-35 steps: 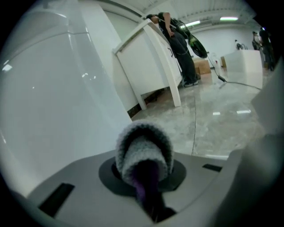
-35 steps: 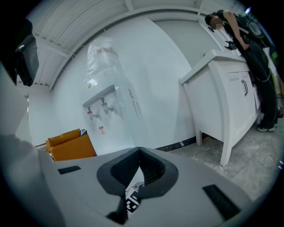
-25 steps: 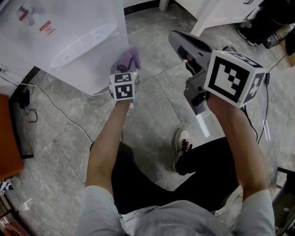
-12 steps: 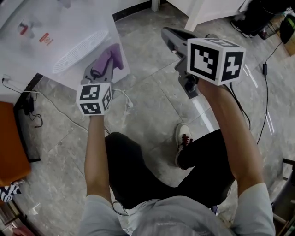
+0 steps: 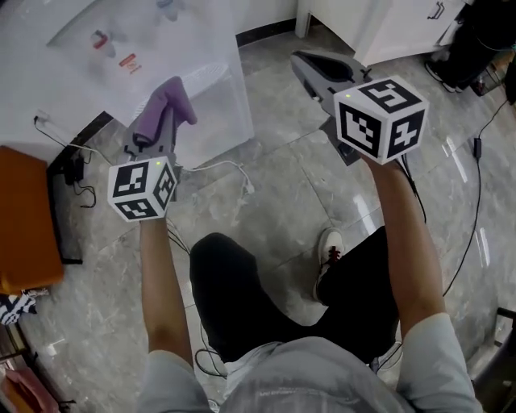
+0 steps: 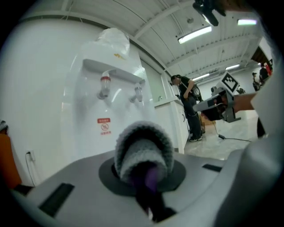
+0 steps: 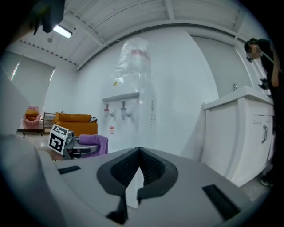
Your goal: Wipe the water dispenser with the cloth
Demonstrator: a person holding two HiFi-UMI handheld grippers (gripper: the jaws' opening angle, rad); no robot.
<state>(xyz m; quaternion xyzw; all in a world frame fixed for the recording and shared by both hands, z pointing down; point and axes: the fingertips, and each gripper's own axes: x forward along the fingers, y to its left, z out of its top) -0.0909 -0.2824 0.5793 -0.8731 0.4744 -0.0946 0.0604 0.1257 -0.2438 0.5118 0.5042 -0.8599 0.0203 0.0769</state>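
Note:
The white water dispenser (image 5: 153, 56) stands on the floor at the upper left; in the left gripper view its two taps and red warning label face me (image 6: 111, 102). My left gripper (image 5: 157, 121) is shut on a purple cloth (image 5: 167, 103), held just in front of the dispenser's lower front and apart from it. The cloth bulges out between the jaws as a fuzzy wad (image 6: 144, 148). My right gripper (image 5: 318, 68) hovers over the floor to the dispenser's right, shut with nothing in it (image 7: 140, 155). From there the dispenser (image 7: 133, 102) shows ahead and the cloth (image 7: 95, 144) at the left.
An orange seat (image 5: 24, 218) sits at the left edge, with cables (image 5: 234, 173) trailing over the grey stone floor. A white cabinet (image 5: 387, 20) stands at the upper right. My legs and a shoe (image 5: 330, 246) are below. Another person (image 6: 188, 104) stands farther off.
My left gripper with the cloth has drawn left and down, away from the dispenser's drip tray. The right gripper stays raised at the right, still shut.

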